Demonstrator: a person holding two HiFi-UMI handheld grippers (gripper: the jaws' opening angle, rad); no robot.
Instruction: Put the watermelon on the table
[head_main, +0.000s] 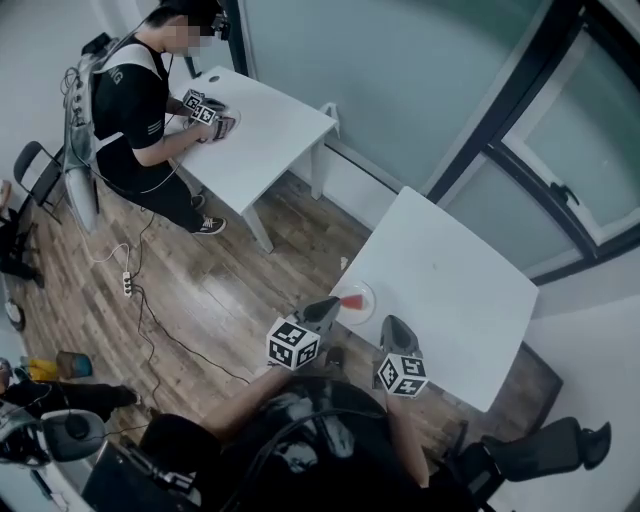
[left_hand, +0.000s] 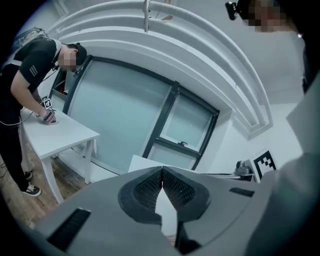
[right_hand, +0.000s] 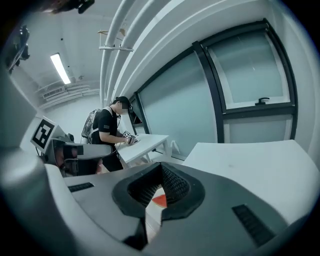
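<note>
- Watermelon (head_main: 351, 298): small red wedge on a white plate (head_main: 367, 307), just ahead of the left gripper's (head_main: 332, 304) tips.
- Left jaws pressed together, empty.
- Right gripper (head_main: 393, 326): jaws together, empty; wedge beyond and below its tips.

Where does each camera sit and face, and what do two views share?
Head view: on the person's head, steeply down at the white table and the watermelon slice on a plate; left gripper, right gripper, torso show.
Left gripper view: on the left gripper, toward the window; shut jaws and part of the right gripper show.
Right gripper view: on the right gripper, across the table; shut jaws and part of the left gripper show.
Shared: both gripper views see a second person.
</note>
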